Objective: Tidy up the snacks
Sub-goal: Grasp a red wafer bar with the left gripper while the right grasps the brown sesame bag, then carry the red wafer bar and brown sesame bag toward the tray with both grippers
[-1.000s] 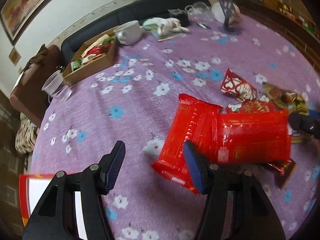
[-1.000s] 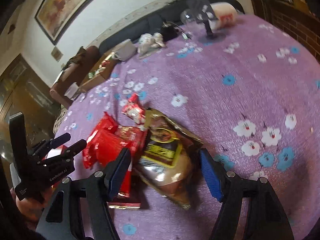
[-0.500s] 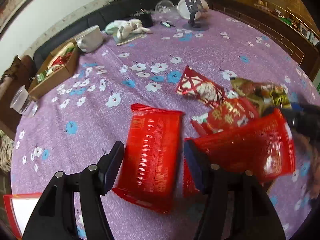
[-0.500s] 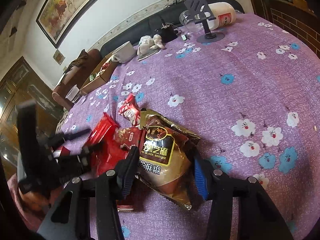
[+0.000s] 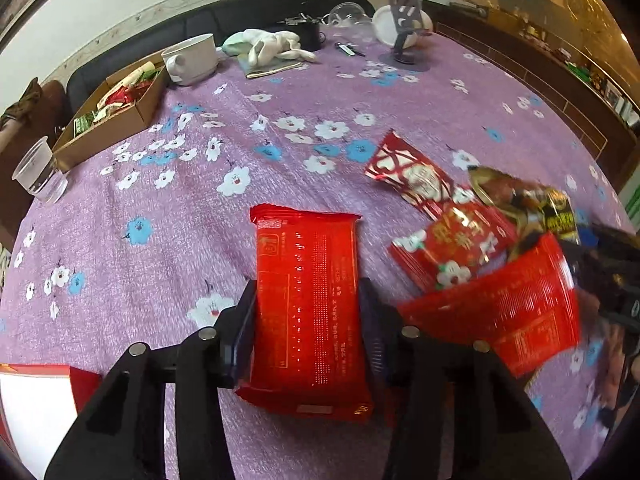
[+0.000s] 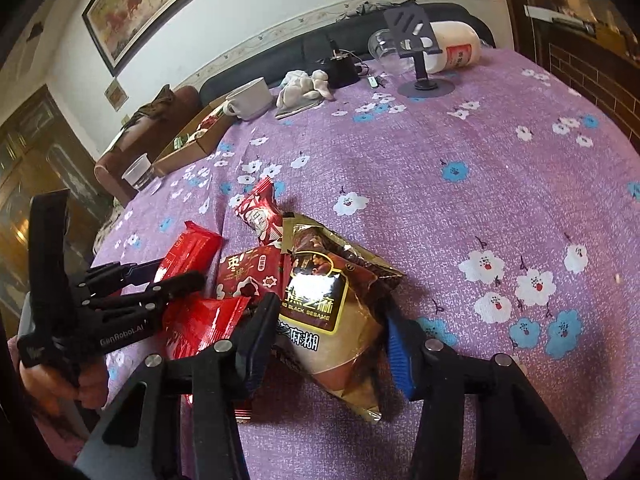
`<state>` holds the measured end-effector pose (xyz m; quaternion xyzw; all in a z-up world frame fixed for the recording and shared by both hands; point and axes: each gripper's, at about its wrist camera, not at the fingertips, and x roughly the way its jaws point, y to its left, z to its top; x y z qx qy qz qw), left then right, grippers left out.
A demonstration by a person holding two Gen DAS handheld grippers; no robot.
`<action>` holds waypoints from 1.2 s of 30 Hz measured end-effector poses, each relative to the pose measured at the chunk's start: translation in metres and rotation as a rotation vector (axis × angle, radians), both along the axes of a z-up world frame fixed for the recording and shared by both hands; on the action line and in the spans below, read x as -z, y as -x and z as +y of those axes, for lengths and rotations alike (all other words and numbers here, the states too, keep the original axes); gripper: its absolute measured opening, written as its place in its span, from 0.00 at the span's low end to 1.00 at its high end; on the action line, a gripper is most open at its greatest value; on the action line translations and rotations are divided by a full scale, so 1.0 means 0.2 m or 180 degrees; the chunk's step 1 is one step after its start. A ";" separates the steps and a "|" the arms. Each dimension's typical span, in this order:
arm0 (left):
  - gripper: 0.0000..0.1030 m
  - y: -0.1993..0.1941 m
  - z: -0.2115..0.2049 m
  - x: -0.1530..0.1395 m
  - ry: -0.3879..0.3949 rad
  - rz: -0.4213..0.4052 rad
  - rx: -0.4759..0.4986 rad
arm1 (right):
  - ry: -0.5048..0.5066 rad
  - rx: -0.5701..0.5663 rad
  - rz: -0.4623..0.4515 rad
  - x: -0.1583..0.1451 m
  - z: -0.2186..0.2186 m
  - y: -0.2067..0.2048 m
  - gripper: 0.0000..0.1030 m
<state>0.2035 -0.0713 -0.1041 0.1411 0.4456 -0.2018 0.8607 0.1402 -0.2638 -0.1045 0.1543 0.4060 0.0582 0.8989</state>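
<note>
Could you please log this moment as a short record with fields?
left gripper: fingers closed on the sides of the red packet
right gripper: fingers either side of the sesame bag, contact unclear
loose snacks: three more red packets beside the bag
snack box: far left, partly filled
surface: purple floral cloth

The purple flowered tablecloth [image 5: 440, 96] lies bare across the middle of the left wrist view, a broad lane between the snack heap at lower right and the clutter along the far edge. That edge holds a cardboard box [image 5: 116, 120] and plastic cup [image 5: 38, 170] at upper left, then a white bowl [image 5: 192, 58], soft toy [image 5: 272, 44] and phone stand [image 5: 404, 20] along the top. In the right wrist view the right half is bare cloth.
</note>
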 end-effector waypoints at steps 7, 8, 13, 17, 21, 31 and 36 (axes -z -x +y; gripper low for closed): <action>0.43 0.17 0.14 -0.01 0.0092 0.0132 -0.0094 | -0.0240 0.0119 -0.0061 -0.05 -0.06 0.08 0.43; 0.43 0.21 0.16 -0.01 0.0106 0.0150 -0.0112 | -0.0250 0.0122 -0.0064 -0.06 -0.06 0.10 0.43; 0.43 0.46 0.30 -0.02 0.0149 0.0246 -0.0141 | -0.0519 0.0151 -0.0017 -0.05 -0.06 0.26 0.43; 0.43 0.62 0.40 -0.03 0.0281 0.0307 -0.0162 | -0.0705 0.0052 0.0046 -0.03 0.01 0.40 0.43; 0.43 0.75 0.47 -0.06 0.0380 0.0259 -0.0156 | -0.0920 -0.0091 0.0072 -0.02 0.11 0.52 0.43; 0.43 0.94 0.76 -0.25 0.0590 -0.0148 -0.0417 | -0.1072 -0.0701 0.0115 -0.11 0.56 0.55 0.42; 0.43 0.95 1.00 -0.29 0.0624 -0.0289 -0.0720 | -0.1042 -0.1043 0.0115 -0.17 0.86 0.51 0.42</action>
